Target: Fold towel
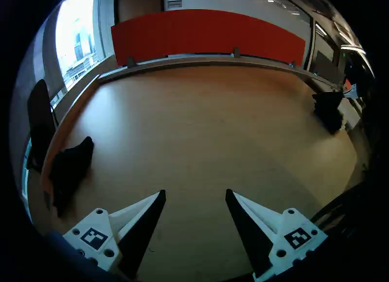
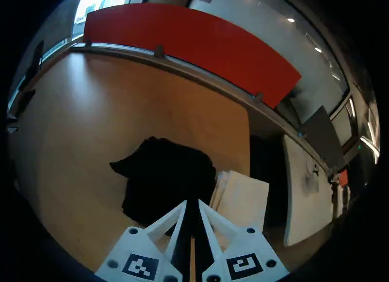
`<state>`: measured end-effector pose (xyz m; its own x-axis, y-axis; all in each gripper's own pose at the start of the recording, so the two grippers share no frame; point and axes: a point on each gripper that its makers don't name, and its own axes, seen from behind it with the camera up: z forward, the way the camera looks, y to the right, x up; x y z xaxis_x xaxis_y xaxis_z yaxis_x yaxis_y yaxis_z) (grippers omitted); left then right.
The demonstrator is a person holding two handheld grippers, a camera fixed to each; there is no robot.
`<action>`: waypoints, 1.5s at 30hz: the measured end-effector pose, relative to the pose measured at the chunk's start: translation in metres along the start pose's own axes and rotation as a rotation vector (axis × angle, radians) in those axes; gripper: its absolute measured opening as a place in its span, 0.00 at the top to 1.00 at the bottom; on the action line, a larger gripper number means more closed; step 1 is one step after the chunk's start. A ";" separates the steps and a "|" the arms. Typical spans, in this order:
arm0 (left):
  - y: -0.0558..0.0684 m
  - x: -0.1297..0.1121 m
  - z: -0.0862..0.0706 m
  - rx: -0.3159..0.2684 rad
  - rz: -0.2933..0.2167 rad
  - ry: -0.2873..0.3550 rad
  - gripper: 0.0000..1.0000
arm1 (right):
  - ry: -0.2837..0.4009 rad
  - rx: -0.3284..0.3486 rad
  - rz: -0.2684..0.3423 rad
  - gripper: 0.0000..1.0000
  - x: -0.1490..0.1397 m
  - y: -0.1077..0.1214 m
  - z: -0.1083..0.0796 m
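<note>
A crumpled black towel (image 2: 165, 180) lies on the wooden table (image 2: 97, 116) in the right gripper view. My right gripper (image 2: 192, 204) hangs over the towel's near edge, its fingers drawn together with only a thin slit between them. Whether any cloth is pinched there is hidden. The left gripper view has my left gripper (image 1: 195, 194) open above bare table (image 1: 204, 131), nothing between its fingers. Another dark cloth (image 1: 73, 170) lies at the table's left edge, and a dark heap (image 1: 328, 109) sits far right.
A white folded stack (image 2: 243, 199) lies right beside the black towel. A red partition (image 1: 209, 34) runs along the table's far edge. A dark chair back (image 1: 39, 121) stands left of the table. The table ends just right of the white stack.
</note>
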<state>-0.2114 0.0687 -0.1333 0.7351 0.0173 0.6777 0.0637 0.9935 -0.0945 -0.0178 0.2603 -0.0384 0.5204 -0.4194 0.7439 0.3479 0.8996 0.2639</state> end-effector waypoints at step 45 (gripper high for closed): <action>0.001 -0.002 -0.002 0.027 0.026 -0.028 0.09 | -0.210 0.002 0.192 0.98 -0.100 0.009 0.045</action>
<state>-0.2111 0.0696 -0.1360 0.7168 0.0458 0.6958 0.0267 0.9953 -0.0930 -0.1017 0.3155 -0.0828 0.4034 -0.2071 0.8913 0.2573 0.9604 0.1067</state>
